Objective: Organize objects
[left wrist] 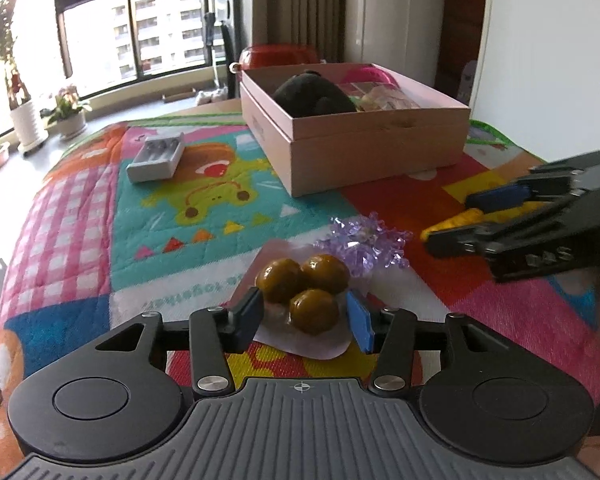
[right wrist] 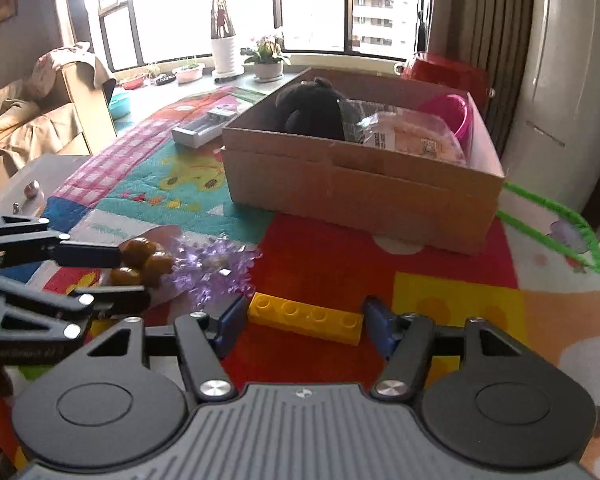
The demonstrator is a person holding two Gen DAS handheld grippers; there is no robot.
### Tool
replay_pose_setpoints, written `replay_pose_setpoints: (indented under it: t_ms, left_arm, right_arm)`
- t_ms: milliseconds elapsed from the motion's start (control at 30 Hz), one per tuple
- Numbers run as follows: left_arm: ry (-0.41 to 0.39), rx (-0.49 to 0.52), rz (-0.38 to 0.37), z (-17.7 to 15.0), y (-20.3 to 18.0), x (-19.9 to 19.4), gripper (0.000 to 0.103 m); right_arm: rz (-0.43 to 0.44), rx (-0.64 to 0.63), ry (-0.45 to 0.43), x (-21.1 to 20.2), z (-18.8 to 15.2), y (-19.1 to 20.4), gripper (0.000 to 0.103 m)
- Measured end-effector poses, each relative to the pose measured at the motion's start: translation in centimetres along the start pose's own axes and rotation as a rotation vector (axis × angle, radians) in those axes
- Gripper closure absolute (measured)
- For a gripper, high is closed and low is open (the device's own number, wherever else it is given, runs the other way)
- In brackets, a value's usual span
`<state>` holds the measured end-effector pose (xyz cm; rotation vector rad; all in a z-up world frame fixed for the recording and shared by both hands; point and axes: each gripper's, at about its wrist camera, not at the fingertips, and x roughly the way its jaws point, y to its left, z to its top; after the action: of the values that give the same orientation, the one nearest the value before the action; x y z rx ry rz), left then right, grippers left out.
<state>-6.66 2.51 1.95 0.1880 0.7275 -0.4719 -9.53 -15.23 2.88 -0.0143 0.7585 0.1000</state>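
A: Left wrist view first: the left hand-held gripper (left wrist: 306, 317) stands half spread around the packet of three brown balls (left wrist: 303, 289), pads beside the packet but not visibly pressing. It lies on the play mat (left wrist: 148, 200), near its front edge, touching the purple crystal ornament (left wrist: 364, 242).

B: And the right hand-held gripper (right wrist: 302, 324)?

A: Its jaws bracket the yellow brick (right wrist: 306, 319) end to end; whether the pads bite yet, I cannot tell.

B: Advice?

A: I'd centre each pad squarely, close firmly, lift straight, then carry to the cardboard box (right wrist: 360, 192) at the mat's far side.

B: Differences between views?

A: Only the right wrist view shows the brick's studs and the sofa (right wrist: 24, 128); the left shows the packet's white backing.
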Motion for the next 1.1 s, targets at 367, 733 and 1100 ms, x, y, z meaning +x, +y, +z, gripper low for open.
replay_pose_setpoints:
  t_ms: [367,733,1100]
  left_arm:
    - [-0.056,-0.039,0.011,-0.4,0.1,0.0,0.063]
    - [-0.054,0.006,0.037,-0.2,-0.6,-1.2,0.074]
    - [-0.137,0.117,0.049,2.1,-2.1,-7.2,0.074]
  right_arm:
    - [-0.061,-0.044,-0.033,-3.8,-1.8,-1.7,0.039]
    - [-0.066,-0.01,-0.038,-3.7,-2.7,-2.6,0.039]
    - [-0.054,-0.014,-0.098,-5.8,-3.0,-2.6,0.039]
